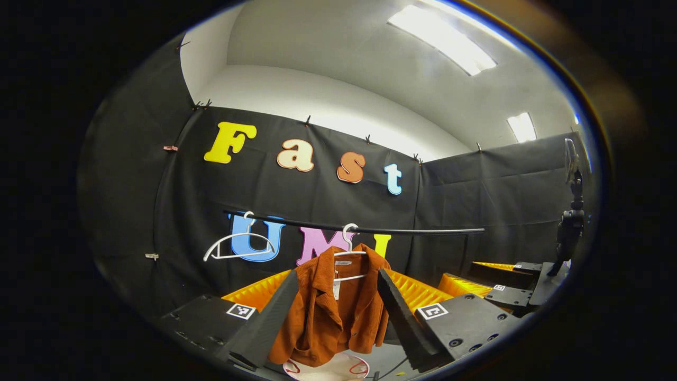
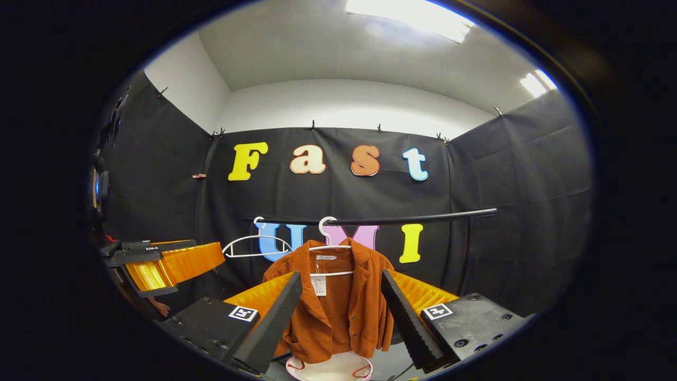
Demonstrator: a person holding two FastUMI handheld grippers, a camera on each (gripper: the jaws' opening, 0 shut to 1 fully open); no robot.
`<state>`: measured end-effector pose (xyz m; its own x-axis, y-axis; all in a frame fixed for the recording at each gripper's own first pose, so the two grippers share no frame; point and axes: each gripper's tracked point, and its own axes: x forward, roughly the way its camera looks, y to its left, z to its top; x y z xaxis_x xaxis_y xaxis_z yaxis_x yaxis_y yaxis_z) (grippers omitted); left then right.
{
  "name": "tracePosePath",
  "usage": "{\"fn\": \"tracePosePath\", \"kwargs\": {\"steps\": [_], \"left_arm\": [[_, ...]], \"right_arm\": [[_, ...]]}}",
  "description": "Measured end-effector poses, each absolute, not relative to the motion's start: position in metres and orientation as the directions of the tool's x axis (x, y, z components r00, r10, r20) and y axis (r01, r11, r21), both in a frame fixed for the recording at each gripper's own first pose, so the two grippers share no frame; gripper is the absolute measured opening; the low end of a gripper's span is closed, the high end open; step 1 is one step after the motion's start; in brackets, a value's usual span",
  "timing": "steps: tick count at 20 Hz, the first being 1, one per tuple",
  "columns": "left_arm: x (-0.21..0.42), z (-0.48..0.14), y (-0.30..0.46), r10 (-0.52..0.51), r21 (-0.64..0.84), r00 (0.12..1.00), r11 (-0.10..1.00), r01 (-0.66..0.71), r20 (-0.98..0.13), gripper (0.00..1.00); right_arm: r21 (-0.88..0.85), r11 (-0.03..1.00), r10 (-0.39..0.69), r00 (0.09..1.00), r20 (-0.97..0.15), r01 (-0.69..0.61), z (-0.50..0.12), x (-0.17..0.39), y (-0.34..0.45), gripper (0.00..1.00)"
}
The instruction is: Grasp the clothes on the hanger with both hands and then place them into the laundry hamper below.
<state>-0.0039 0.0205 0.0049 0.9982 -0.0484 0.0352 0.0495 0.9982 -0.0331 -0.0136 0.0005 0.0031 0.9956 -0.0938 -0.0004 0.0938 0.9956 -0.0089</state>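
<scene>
Rust-orange jacket (image 2: pixel 338 304): ribbed, matt cloth. Hangers (image 2: pixel 257 247): smooth white plastic. Rail (image 2: pixel 381 218): smooth black, slight sheen. Tongs' fingers (image 1: pixel 267 323): matt black, ridged, backed by glossy orange plastic.

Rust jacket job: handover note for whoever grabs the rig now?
Left tool: open, empty, short of the jacket.
Right tool: open, empty, also short of it.
Rust jacket: on a white hanger on the black rail, framed between each tool's fingers. A second, bare hanger hangs beside it.
Hamper: white rim with red handles, directly below the jacket.
Done: both tools lined up.
Left: grasp with both, take it off, drop it in.
</scene>
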Motion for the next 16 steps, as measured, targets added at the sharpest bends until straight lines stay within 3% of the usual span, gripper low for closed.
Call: {"fn": "tracePosePath", "kwargs": {"steps": [10,16], "left_arm": [[0.014,-0.028,0.019,-0.139,-0.087,0.99,0.987,0.136,-0.019,0.95],[0.068,-0.075,0.008,-0.14,-0.089,0.989,0.987,0.135,-0.052,0.95]], "right_arm": [[-0.029,0.985,-0.171,0.984,-0.042,0.17,-0.024,-0.008,-0.008,0.97],[-0.029,0.992,-0.122,0.992,-0.044,0.121,-0.062,0.055,-0.022,0.97]]}}
